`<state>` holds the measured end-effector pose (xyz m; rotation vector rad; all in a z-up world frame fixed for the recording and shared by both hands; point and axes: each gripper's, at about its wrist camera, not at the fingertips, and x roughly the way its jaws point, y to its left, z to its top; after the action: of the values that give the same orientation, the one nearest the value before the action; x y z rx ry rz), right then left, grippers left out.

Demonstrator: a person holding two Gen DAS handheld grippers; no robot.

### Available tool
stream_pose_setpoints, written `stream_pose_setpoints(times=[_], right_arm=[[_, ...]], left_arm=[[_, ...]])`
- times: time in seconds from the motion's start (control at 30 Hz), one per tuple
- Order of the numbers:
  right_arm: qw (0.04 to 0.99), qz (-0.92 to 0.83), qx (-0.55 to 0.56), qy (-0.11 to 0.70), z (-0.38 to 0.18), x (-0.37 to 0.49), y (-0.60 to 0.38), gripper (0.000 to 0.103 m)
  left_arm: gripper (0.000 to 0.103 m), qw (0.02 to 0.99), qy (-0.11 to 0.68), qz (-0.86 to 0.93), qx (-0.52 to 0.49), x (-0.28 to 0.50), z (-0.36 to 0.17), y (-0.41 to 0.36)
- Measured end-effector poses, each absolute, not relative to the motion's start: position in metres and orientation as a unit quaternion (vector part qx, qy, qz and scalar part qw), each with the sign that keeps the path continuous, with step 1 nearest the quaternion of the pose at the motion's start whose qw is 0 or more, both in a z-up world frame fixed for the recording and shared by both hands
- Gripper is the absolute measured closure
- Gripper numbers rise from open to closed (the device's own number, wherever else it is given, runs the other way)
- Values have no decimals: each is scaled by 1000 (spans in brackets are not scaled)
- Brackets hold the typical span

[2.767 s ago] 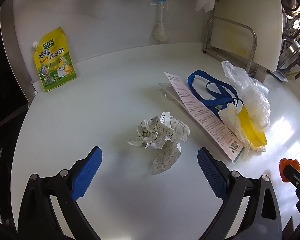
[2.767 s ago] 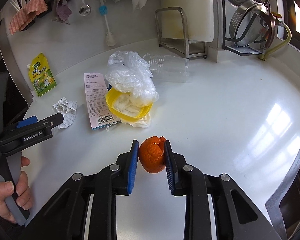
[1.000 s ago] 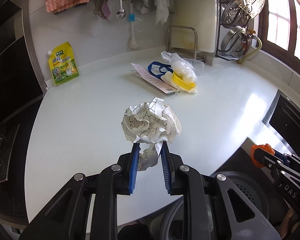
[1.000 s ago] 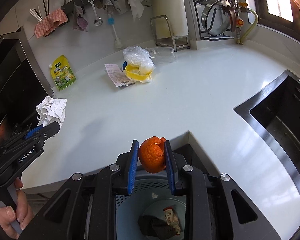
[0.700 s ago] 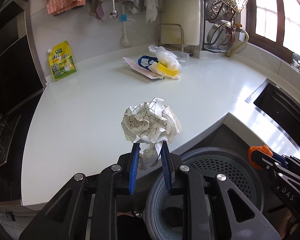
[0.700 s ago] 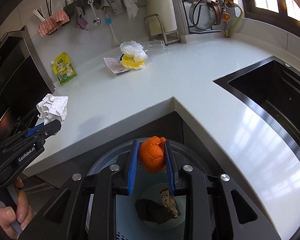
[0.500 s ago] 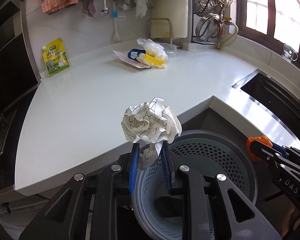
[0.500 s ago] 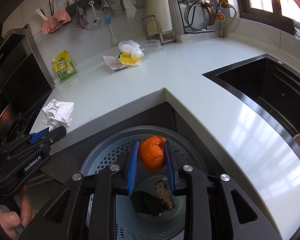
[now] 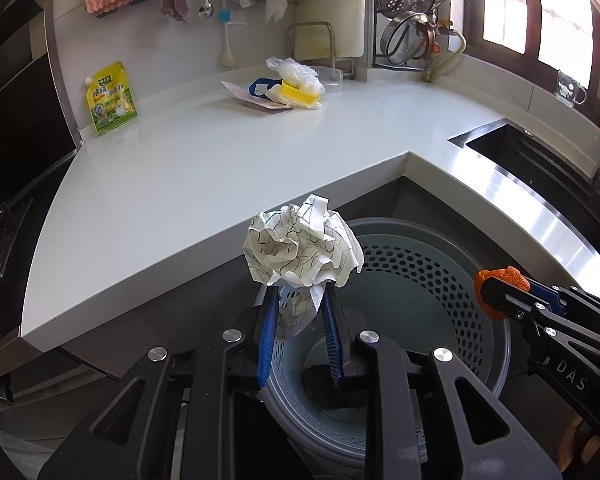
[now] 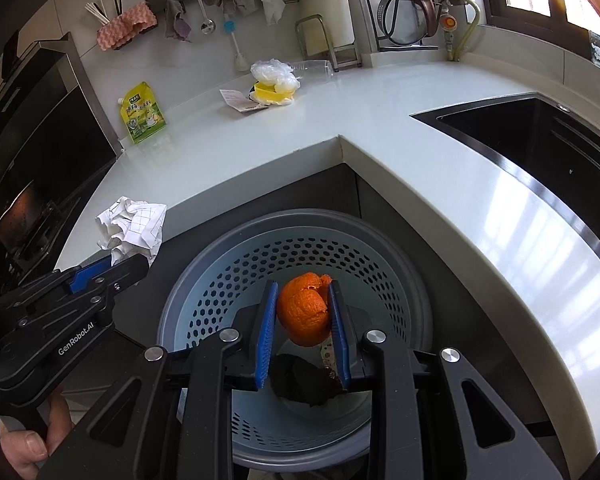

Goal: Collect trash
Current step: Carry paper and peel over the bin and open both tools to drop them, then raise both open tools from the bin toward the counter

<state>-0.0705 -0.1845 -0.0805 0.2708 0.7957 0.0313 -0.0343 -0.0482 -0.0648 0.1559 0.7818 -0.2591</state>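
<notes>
Drop-off step in hand. Left gripper [image 9: 298, 314] pinched on the tail of the crumpled paper [image 9: 302, 250], wad bulging beyond the blue pads, bin [image 9: 428, 264] rim below and ahead of the jaws. Right gripper [image 10: 303, 316] clamped on the orange peel [image 10: 305, 310], squarely above the bin's [image 10: 228, 280] mouth. Next, probably: jaws spread, peel first; paper nudged further over the opening before release.

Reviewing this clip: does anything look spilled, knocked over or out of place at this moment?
Nothing spilled. One oddity: a clear plastic bottle lies on its side on the counter, behind the leftover pile with the yellow lid. The crumpled paper and orange peel are held cleanly over the bin.
</notes>
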Motion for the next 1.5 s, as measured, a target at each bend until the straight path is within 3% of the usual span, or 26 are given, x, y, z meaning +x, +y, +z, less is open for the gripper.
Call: stream_pose_setpoints(times=[0.63, 0.67, 0.73, 0.77, 0.8, 1.5], right_arm=[[904, 16, 134, 405, -98, -61, -181, 77], [904, 14, 134, 406, -99, -61, -182, 75], [905, 9, 137, 404, -98, -61, -183, 64], [906, 7, 139, 400, -98, -61, -185, 52], [907, 5, 142, 397, -97, -61, -186, 48], [906, 6, 153, 395, -99, -58, -197, 48]], left_arm=[[73, 901, 411, -122, 69, -27, -86, -43], [72, 901, 411, -122, 68, -27, -86, -43], [54, 901, 410, -122, 67, -27, -86, -43], [51, 902, 408, -122, 66, -27, -86, -42], [50, 902, 408, -121, 67, -27, -86, -42], [42, 898, 416, -127, 63, -17, -90, -45]])
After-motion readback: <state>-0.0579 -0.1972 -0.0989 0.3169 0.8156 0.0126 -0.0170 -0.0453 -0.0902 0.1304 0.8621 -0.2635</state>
